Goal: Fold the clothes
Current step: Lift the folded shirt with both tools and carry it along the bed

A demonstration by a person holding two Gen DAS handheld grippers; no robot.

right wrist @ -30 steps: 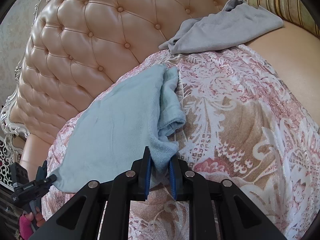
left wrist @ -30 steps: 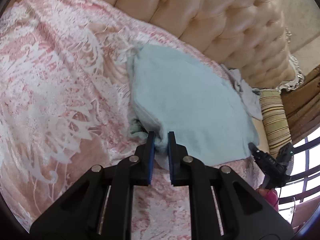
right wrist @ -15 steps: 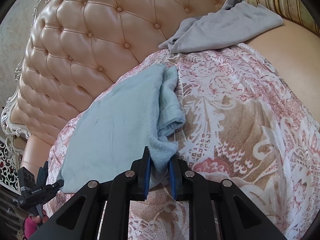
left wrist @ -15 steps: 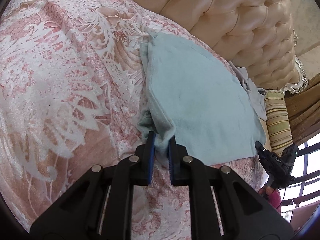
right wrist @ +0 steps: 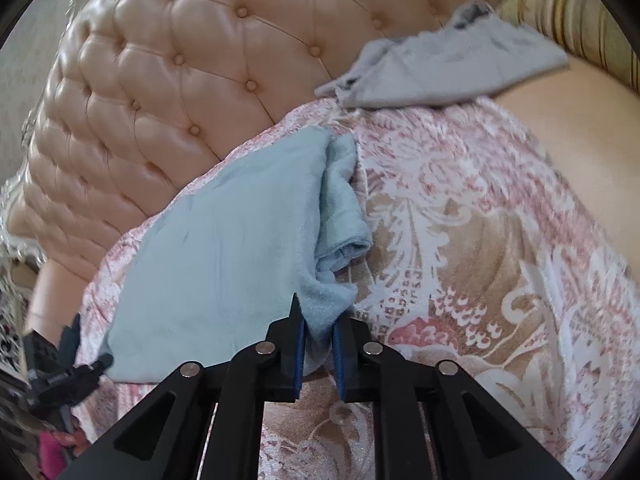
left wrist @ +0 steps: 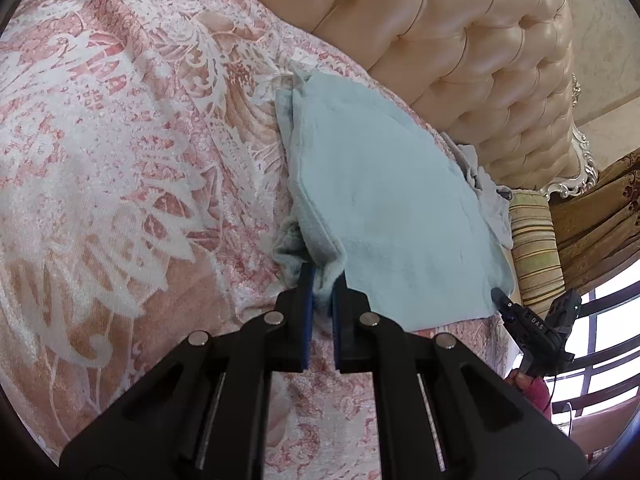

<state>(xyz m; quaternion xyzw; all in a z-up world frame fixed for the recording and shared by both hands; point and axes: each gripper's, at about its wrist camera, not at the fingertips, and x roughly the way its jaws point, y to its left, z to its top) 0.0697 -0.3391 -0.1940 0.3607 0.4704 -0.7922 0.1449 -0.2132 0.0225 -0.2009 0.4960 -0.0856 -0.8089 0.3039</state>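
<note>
light blue garment (left wrist: pixel 384 208) at frame centre on the patterned bed (left wrist: pixel 120 160), already doubled over; left hand-held gripper (left wrist: pixel 322 280) pinching one near corner, right hand-held gripper (right wrist: pixel 318 320) closing on the other; next fold pending, grey garment (right wrist: pixel 448 68) untouched at upper right.

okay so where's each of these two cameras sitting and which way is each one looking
Left wrist: on the left gripper, looking down its jaws over the pale blue garment toward the tufted headboard; the right gripper shows at right.
Right wrist: on the right gripper, jaws closing on the same garment's corner; left gripper at lower left.
Both share garment, headboard, floral bedspread, grey garment.
</note>
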